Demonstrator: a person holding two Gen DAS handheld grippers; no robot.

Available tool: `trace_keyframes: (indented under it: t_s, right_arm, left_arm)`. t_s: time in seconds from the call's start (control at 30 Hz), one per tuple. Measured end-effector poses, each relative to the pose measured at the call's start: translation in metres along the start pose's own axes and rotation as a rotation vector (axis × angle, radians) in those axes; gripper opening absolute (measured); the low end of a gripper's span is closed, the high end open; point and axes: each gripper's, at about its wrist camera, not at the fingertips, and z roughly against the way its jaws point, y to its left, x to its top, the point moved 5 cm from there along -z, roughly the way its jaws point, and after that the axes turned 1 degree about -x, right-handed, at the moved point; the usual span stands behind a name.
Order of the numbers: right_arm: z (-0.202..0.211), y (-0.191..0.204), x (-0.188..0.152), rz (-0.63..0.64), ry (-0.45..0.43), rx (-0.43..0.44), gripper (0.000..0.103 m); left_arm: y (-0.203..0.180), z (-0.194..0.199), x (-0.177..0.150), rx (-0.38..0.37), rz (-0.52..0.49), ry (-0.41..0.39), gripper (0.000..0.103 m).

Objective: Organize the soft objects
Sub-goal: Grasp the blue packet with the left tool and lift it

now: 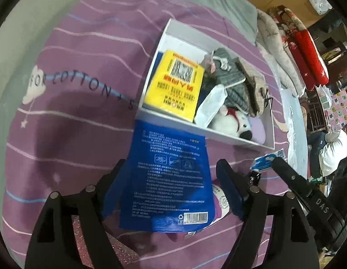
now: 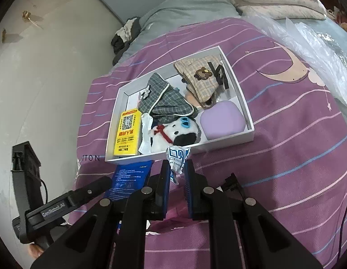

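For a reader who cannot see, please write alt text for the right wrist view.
The right claw grips a small white-and-blue packet just before a white box on a purple striped bedcover. The box holds a yellow pack, a plush dog and plaid fabrics.

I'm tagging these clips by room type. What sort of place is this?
Most likely a bedroom: the white box of soft things sits on a purple striped bedsheet, with a grey quilt and stacked pillows behind it.
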Motion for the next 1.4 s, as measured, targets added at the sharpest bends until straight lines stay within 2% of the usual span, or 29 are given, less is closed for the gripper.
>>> trace_keyframes:
  t_s: [0.17,0.23,0.37,0.53,0.9,1.0,1.17,1.23,1.3,1.4]
  right_arm:
    - [0.0,-0.001,0.0,-0.003,0.0,0.006,0.012]
    - [0.0,-0.001,0.0,-0.006,0.003,0.006,0.012]
    - [-0.002,-0.005,0.0,-0.019,0.011,0.011,0.012]
    - [0.0,-0.008,0.001,-0.027,0.012,0.014,0.012]
    - [0.002,-0.01,0.002,-0.031,0.011,0.026,0.012]
    - [0.002,-0.01,0.001,-0.03,0.013,0.026,0.012]
    - [0.002,-0.009,0.001,-0.027,0.012,0.026,0.012]
    - [0.004,-0.007,0.001,-0.022,0.011,0.028,0.012]
    - [0.005,-0.005,0.001,-0.019,0.009,0.031,0.012]
    - [0.008,-0.002,0.001,-0.014,0.004,0.04,0.012]
  left_arm:
    - [-0.009,-0.018,-0.008,0.063,-0.068,0.056,0.082]
    - [-0.015,-0.024,-0.01,0.057,-0.097,0.074,0.083]
    - [-0.021,-0.035,-0.013,0.01,-0.089,0.117,0.09]
    - [-0.02,-0.047,-0.016,0.036,-0.079,0.15,0.097]
    - [-0.021,-0.055,-0.015,0.072,-0.064,0.162,0.097]
    - [-0.02,-0.055,-0.014,0.084,-0.065,0.157,0.095]
    - [-0.014,-0.056,-0.015,0.134,-0.068,0.146,0.085]
    - [-0.012,-0.053,-0.016,0.16,-0.078,0.139,0.074]
    - [-0.011,-0.048,-0.017,0.186,-0.079,0.128,0.069]
    - [-0.01,-0.042,-0.018,0.183,-0.075,0.128,0.068]
